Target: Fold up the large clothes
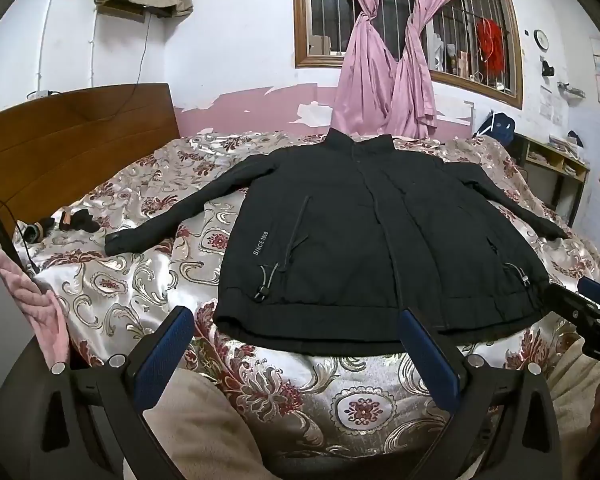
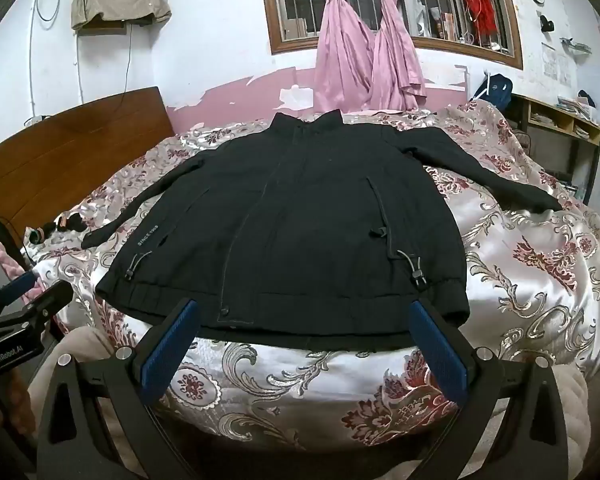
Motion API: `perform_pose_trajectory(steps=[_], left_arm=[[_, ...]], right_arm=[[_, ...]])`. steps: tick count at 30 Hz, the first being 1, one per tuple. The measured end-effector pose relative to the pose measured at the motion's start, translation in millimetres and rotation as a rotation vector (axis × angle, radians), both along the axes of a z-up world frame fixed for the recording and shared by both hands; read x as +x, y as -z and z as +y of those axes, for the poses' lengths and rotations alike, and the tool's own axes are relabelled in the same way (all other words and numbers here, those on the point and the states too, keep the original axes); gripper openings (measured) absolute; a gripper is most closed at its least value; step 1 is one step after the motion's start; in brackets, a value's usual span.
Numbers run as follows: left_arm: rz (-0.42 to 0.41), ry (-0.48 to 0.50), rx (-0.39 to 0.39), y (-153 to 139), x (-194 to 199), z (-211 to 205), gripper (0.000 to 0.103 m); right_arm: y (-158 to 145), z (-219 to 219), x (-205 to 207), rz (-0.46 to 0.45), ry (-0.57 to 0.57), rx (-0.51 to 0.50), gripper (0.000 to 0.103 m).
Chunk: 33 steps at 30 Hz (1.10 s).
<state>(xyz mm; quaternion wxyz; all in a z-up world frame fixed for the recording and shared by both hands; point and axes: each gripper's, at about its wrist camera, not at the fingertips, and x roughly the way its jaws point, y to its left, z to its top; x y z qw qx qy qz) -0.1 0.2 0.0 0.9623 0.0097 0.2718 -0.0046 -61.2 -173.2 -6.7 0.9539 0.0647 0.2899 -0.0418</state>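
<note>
A black zip-front jacket (image 1: 340,240) lies flat and face up on the bed (image 1: 140,280), spread over a satin floral bedspread (image 1: 320,392), with its collar at the far end and its ribbed hem nearest both tools. The left hand-held gripper (image 1: 296,328) hovers just short of the hem, its blue-padded fingers (image 1: 168,348) spread wide and released, holding nothing; the hem's middle stretch lies straight ahead between them. The right hand-held gripper (image 2: 304,320) sits likewise, released with its fingers (image 2: 440,348) apart, the hem's right half directly ahead of it and no cloth between the pads. Each tool shows at the edge of the other's view: the right one off to the left gripper's right side, the left one off to the right gripper's left. Both sleeves are stretched outward, the left sleeve (image 1: 172,216) reaching away ahead-left of the left gripper, the right sleeve (image 2: 492,176) ahead-right of the right gripper. Beyond the collar hang pink curtains (image 1: 380,80) at a barred window (image 1: 468,28); a wooden headboard (image 1: 72,144) stands far to the left.
</note>
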Motion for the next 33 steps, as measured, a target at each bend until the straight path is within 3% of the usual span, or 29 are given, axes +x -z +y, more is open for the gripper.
perform_pose_trajectory(steps=[33], left_arm=[[-0.002,0.0,0.006,-0.2,-0.1,-0.4,0.103]], right_arm=[[-1.2,-0.6,-2.0,-0.005,0.005,0.01,0.102]])
